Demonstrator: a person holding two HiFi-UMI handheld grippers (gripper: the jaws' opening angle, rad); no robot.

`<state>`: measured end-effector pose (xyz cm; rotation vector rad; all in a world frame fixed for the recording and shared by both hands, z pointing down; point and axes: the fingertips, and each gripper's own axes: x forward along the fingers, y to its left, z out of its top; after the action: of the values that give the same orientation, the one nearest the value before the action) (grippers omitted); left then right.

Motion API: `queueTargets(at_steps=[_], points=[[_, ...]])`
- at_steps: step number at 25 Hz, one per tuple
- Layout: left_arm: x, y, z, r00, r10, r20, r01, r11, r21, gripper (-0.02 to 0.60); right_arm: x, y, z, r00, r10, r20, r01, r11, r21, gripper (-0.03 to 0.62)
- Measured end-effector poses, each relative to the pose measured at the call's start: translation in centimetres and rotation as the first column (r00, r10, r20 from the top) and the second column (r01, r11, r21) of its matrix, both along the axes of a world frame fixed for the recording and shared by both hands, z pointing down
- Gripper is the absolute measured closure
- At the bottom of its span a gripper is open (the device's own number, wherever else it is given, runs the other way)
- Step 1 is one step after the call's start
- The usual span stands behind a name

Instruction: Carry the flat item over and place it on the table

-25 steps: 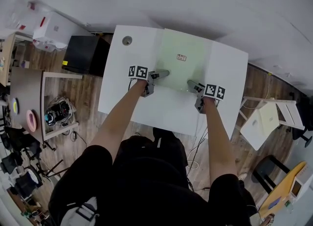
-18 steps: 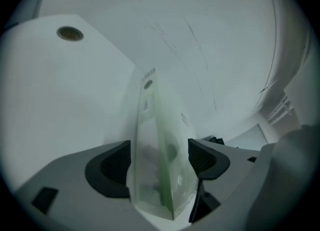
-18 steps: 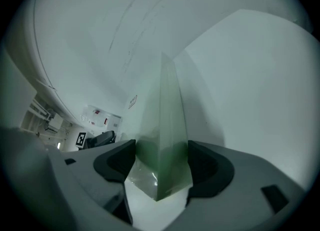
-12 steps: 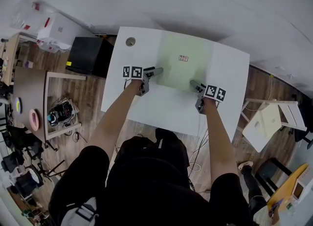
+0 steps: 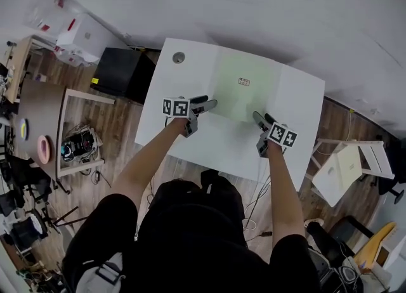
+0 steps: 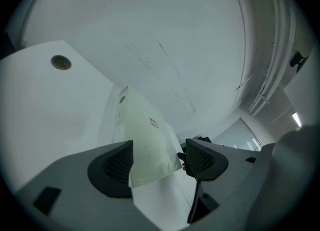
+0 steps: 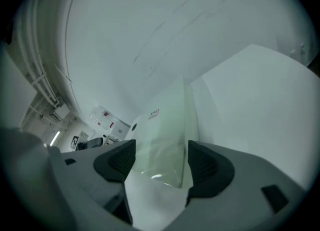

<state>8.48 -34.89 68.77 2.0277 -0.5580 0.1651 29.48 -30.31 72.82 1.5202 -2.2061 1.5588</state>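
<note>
Right gripper (image 5: 257,118) rose; sheet's (image 5: 235,92) length runs toward wall (image 5: 254,0).

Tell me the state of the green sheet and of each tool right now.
Green sheet: lying flat on the white table, label side up, gripped by neither tool.
Left tool: open; its jaws have just been closing a little, with nothing between the pads; the sheet's near left corner lies just beyond them.
Right tool: open, holding nothing, by the sheet's near right corner.
</note>
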Motion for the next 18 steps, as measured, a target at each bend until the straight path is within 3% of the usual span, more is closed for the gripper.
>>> queueTargets(at_steps=[4, 6, 8, 10, 11, 13, 18], points=[[0.1, 2.3, -1.7, 0.999, 0.007, -0.052, -0.005, 0.999, 0.043, 0.276, -0.9, 0.4, -3.4, 0.998, 0.031, 0.052, -0.036, 0.994, 0.102, 0.255], [0.6, 3.2, -3.3, 0.997, 0.001, -0.071, 0.005, 0.997, 0.083, 0.294, -1.4, 0.8, -4.7, 0.999, 0.020, 0.027, -0.023, 0.990, 0.137, 0.267], [0.8, 3.9, -4.6, 0.997, -0.028, -0.068, 0.037, 0.989, 0.142, 0.350, -1.4, 1.3, -6.1, 1.000, 0.021, -0.015, -0.018, 0.984, 0.176, 0.345], [0.4, 4.4, -5.9, 0.996, -0.078, -0.052, 0.088, 0.972, 0.217, 0.484, -1.9, 2.0, -8.0, 0.999, 0.028, -0.036, -0.019, 0.974, 0.224, 0.511], [0.1, 4.7, -6.6, 0.994, -0.100, -0.047, 0.109, 0.961, 0.253, 0.535, -2.2, 2.3, -9.1, 0.999, 0.026, -0.039, -0.015, 0.968, 0.249, 0.518], [-0.1, 5.6, -7.9, 0.991, -0.124, -0.050, 0.133, 0.945, 0.299, 0.555, -3.0, 3.0, -11.1, 0.998, 0.009, -0.054, 0.007, 0.956, 0.294, 0.537], [-0.5, 7.8, -11.3, 0.969, -0.206, -0.133, 0.236, 0.931, 0.277, 0.568, -4.5, 5.5, -14.6, 0.959, -0.035, -0.280, 0.147, 0.910, 0.388, 0.540]])
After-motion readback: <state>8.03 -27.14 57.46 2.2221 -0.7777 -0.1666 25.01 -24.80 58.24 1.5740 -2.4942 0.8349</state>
